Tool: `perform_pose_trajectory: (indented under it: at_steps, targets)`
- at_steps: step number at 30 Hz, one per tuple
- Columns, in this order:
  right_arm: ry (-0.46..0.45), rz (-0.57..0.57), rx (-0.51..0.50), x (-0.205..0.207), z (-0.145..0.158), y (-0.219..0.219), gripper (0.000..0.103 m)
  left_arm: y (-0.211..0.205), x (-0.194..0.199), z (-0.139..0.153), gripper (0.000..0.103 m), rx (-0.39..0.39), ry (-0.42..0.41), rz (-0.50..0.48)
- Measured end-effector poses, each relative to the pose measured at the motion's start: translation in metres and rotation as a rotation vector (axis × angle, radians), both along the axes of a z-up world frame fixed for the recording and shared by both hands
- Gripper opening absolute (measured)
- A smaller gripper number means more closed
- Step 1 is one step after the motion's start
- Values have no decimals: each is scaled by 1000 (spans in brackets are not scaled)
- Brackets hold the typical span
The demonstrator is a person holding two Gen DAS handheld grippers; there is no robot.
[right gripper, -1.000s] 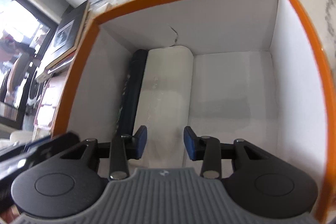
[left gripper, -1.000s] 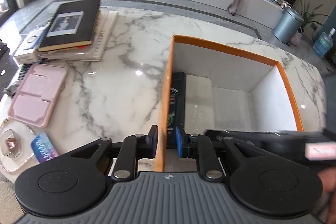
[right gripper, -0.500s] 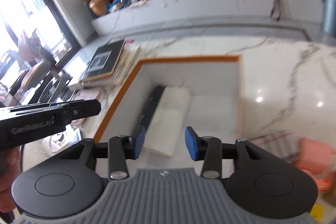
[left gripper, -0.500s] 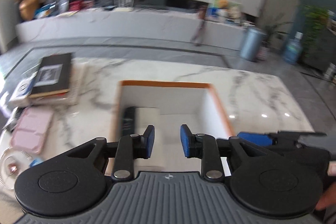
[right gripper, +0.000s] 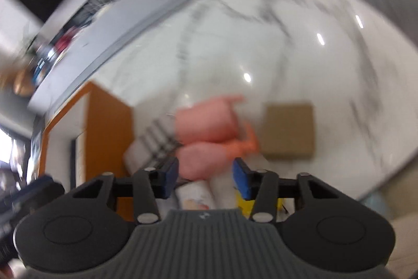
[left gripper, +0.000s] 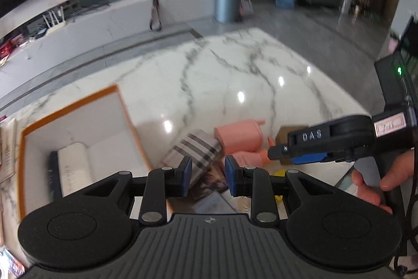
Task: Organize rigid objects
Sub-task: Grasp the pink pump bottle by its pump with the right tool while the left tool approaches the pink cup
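An orange-rimmed white box (left gripper: 122,106) sits on the marble table; a white item (left gripper: 74,169) and a black item (left gripper: 53,179) lie inside it. Right of the box lie a grey plaid box (left gripper: 196,151), two pink items (left gripper: 239,136) and a brown cardboard box (left gripper: 283,134). My left gripper (left gripper: 207,174) is open and empty above the plaid box. My right gripper (right gripper: 206,178) is open and empty above the pink items (right gripper: 203,127); it also shows in the left wrist view (left gripper: 300,156). The right wrist view is blurred.
A cardboard box (right gripper: 287,131) lies right of the pink items. A yellow object (right gripper: 241,203) and printed paper (left gripper: 209,184) lie near the front edge. The box's orange wall (right gripper: 107,127) stands to the left. A bin (left gripper: 226,1) stands on the floor beyond.
Both grippers have lifted out of the box and swung right toward the pile of pink and plaid items. Both stay open and empty.
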State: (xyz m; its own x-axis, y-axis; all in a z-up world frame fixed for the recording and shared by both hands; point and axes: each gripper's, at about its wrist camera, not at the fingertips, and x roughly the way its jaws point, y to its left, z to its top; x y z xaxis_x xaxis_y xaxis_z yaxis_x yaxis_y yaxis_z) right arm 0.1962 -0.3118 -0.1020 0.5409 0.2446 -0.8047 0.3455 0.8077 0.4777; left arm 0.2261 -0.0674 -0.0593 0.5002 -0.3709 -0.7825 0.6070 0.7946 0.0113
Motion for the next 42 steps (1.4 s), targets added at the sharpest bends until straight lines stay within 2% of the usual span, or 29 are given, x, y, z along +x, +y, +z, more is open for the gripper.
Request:
perform_pose_trajectory:
  at_steps: [7, 13, 16, 18, 19, 20, 25, 28, 35, 36, 37, 40, 42]
  targets:
    - [50, -94, 124, 17, -38, -10, 48, -33, 12, -30, 32, 87, 53, -56]
    - [81, -132, 171, 32, -62, -20, 48, -50, 28, -51, 32, 150, 96, -69]
    - [65, -126, 173, 39, -67, -21, 47, -54, 33, -60, 32, 166, 116, -71]
    - [47, -122, 183, 43, -69, -23, 39, -56, 35, -64, 32, 174, 123, -72]
    - [35, -122, 187, 44, -68, -23, 30, -57, 37, -65, 32, 177, 125, -75]
    - [28, -112, 182, 46, -67, -23, 28, -58, 37, -66, 32, 182, 125, -80]
    - [-10, -83, 127, 46, -56, -22, 25, -68, 38, -64, 32, 214, 91, -153]
    - [-66, -72, 66, 46, -45, -23, 24, -77, 37, -59, 34, 236, 47, -218]
    - [-214, -82, -123, 40, -15, -31, 21, -110, 44, -54, 56, 292, -13, -408]
    - [-233, -84, -145, 40, -11, -33, 20, -114, 47, -56, 59, 309, -12, -432]
    - [-259, -81, -168, 39, -7, -34, 0, -119, 49, -59, 60, 329, -8, -454]
    - [-331, -63, -256, 38, 3, -31, 0, -131, 62, -70, 64, 384, 12, -478]
    - [-334, -38, -258, 41, 1, -30, 0, -136, 71, -76, 65, 393, 38, -471]
